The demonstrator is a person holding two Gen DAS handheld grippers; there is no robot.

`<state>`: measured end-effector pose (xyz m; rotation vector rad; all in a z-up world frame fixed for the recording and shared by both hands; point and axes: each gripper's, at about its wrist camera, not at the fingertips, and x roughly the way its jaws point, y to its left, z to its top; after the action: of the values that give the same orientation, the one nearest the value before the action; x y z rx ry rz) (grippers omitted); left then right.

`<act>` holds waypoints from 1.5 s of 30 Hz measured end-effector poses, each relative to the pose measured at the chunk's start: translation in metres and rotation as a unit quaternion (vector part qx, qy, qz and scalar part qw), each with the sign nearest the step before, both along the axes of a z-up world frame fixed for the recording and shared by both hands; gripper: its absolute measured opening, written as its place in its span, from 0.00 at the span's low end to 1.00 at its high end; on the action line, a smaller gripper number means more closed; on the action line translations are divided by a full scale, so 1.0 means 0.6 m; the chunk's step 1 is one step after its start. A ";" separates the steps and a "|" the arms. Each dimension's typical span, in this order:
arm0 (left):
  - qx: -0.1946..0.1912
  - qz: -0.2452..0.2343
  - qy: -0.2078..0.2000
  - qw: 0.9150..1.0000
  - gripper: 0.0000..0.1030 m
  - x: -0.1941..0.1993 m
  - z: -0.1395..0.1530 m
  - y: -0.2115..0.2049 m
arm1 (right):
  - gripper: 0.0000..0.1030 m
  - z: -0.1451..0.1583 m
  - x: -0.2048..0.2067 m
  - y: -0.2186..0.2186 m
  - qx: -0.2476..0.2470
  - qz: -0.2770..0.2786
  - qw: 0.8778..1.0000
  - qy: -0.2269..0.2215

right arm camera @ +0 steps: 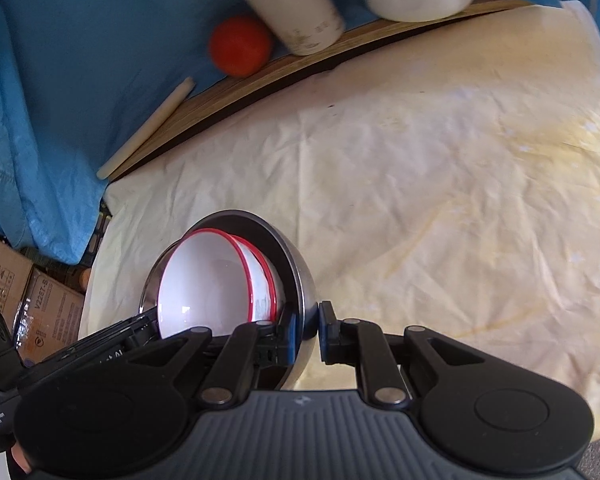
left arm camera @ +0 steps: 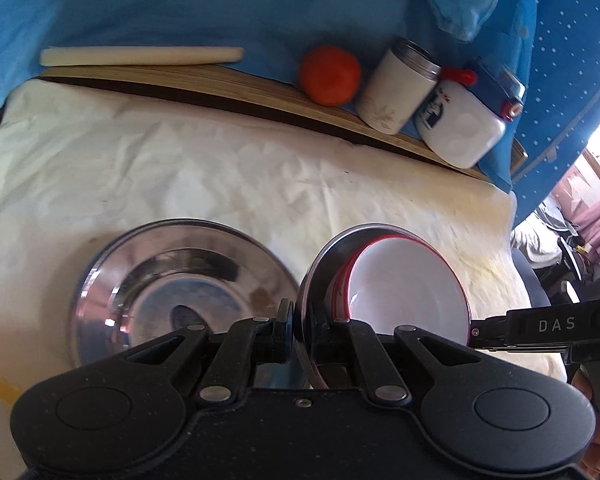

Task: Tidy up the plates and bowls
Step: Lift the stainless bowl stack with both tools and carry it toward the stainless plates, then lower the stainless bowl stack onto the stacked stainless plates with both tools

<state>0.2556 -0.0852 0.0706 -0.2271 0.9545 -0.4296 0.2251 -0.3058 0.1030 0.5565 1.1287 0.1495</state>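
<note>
From the left wrist view, your left gripper [left arm camera: 300, 328] was pinching the near rim of a steel bowl [left arm camera: 320, 272], one pad inside and one outside. That bowl held nested white bowls with red rims [left arm camera: 408, 288] and sat tilted above the cream cloth [left arm camera: 220, 168]. Your right gripper [left arm camera: 480, 330] reached in from the right to the far side of the same stack. Just left of it lay a steel plate [left arm camera: 172, 280] flat on the cloth. Along the back edge stood an orange ball [left arm camera: 330, 76], a white canister [left arm camera: 396, 88] and a white jug [left arm camera: 460, 124], with a pale stick [left arm camera: 140, 56] to the left.

From the right wrist view, your right gripper [right arm camera: 308, 332] was closed on the steel bowl [right arm camera: 300, 280] wall — the white bowls [right arm camera: 212, 284] tipped inside it — and the left gripper [right arm camera: 140, 320] came in at the lower left. Cardboard boxes [right arm camera: 4, 272] stood beyond the cloth's [right arm camera: 420, 168] left edge.
</note>
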 end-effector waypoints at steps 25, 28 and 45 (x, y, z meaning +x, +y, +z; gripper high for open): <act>-0.002 0.069 0.007 0.998 0.05 0.010 -0.015 0.119 | 0.14 -0.010 0.065 0.119 -0.006 0.073 0.997 0.007; -0.001 0.075 0.010 0.997 0.05 0.009 -0.019 0.131 | 0.14 -0.014 0.070 0.131 -0.007 0.081 0.997 0.010; -0.006 0.096 0.026 0.995 0.05 0.022 -0.036 0.167 | 0.14 -0.024 0.092 0.174 -0.019 0.102 0.994 0.019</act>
<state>0.2690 0.0148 0.0489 -0.3403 0.9707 -0.2532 0.2801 -0.2015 0.0884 0.4097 1.2218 0.2950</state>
